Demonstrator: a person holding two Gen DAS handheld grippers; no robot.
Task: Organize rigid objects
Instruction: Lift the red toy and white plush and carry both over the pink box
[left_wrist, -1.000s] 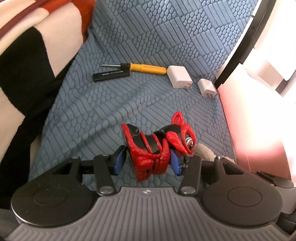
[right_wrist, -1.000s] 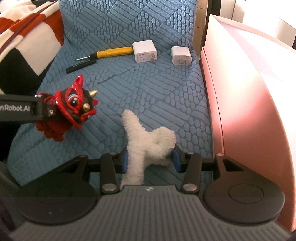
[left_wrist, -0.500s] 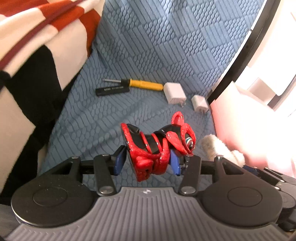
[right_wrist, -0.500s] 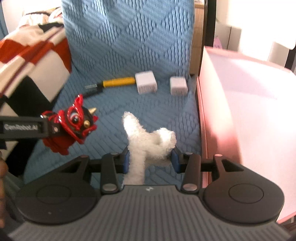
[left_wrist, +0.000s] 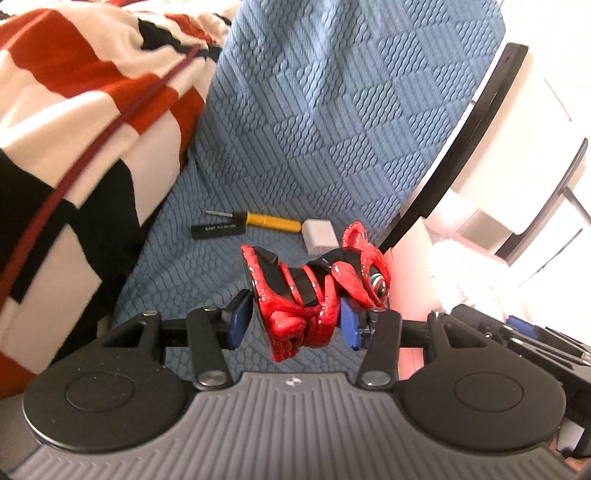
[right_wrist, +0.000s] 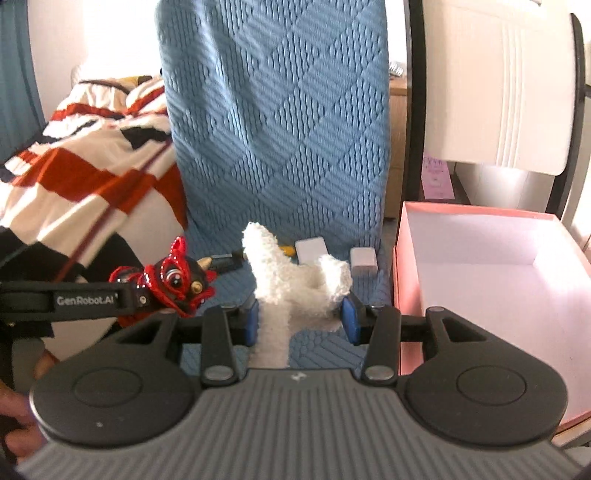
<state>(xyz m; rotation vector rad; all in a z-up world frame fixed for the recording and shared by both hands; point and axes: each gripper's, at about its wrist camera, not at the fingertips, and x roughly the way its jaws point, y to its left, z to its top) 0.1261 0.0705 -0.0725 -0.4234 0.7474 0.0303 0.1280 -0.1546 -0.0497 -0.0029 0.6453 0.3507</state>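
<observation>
In my left gripper (left_wrist: 291, 325) I hold a glossy red-and-black lion-dance figurine (left_wrist: 314, 291), the blue pads pressed on either side of its body at about half width, its head with the painted eye jutting out to the right. It hangs clear above the blue quilted seat cover (left_wrist: 314, 129). It looks like hard painted resin: stiff, probably light, but slick on the glaze and with thin ears, curls and a little gold horn that I judge would chip if knocked. The thick midsection, where the pads sit now, seems the right place; I would not clamp the head or tail.

My right gripper (right_wrist: 299, 317) is squeezed down on a white fluffy plush piece (right_wrist: 291, 280), one limb sticking up and another drooping below the pads. It is soft and compresses a lot, so slipping is unlikely, though it flops and may snag on an edge. It hardly counts as rigid, in my view.

The open pink box (right_wrist: 480, 273) stands just to the right of the seat, empty inside as far as I see. Lying at the back of the seat are a yellow-handled screwdriver (left_wrist: 269, 221), a black stick (left_wrist: 218, 230), a larger white charger (right_wrist: 312, 250) and a smaller white charger (right_wrist: 364, 261): all hard, small, easy to pinch across their flat sides. A red, white and black blanket (left_wrist: 74, 110) is heaped to the left.
</observation>
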